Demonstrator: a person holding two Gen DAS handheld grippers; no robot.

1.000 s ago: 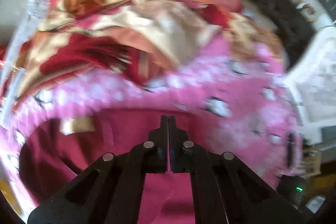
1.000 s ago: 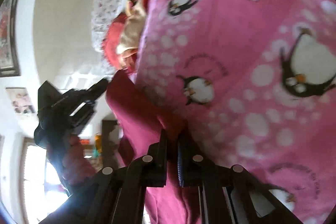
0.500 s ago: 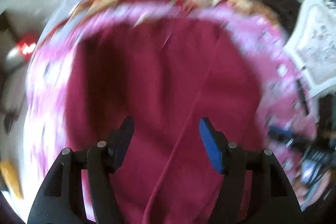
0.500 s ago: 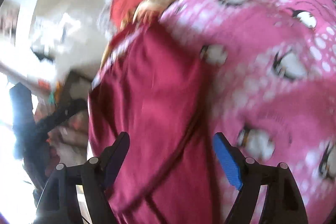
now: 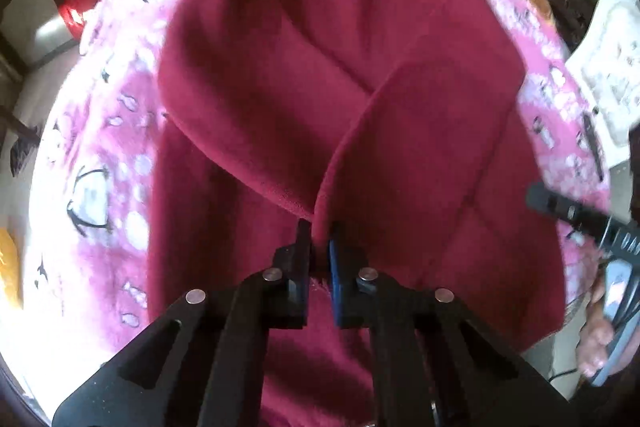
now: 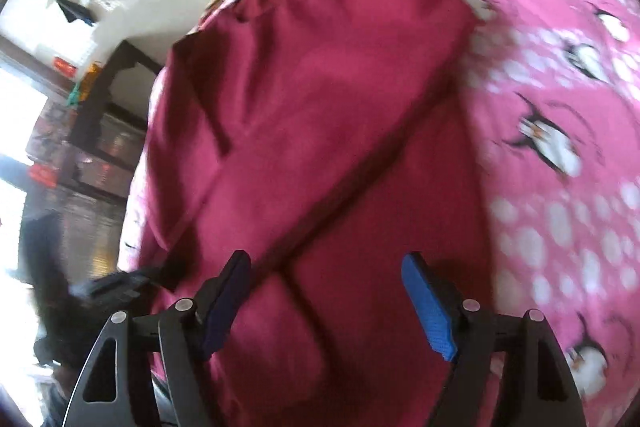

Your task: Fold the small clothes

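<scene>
Maroon garment lies spread on our pink penguin blanket over the bed. Our left gripper has its fingers pinched on a raised fold of the garment; our right gripper hovers above it, fingers wide apart, holding nothing.

no readable text; white lettering on right gripper too blurred.
</scene>
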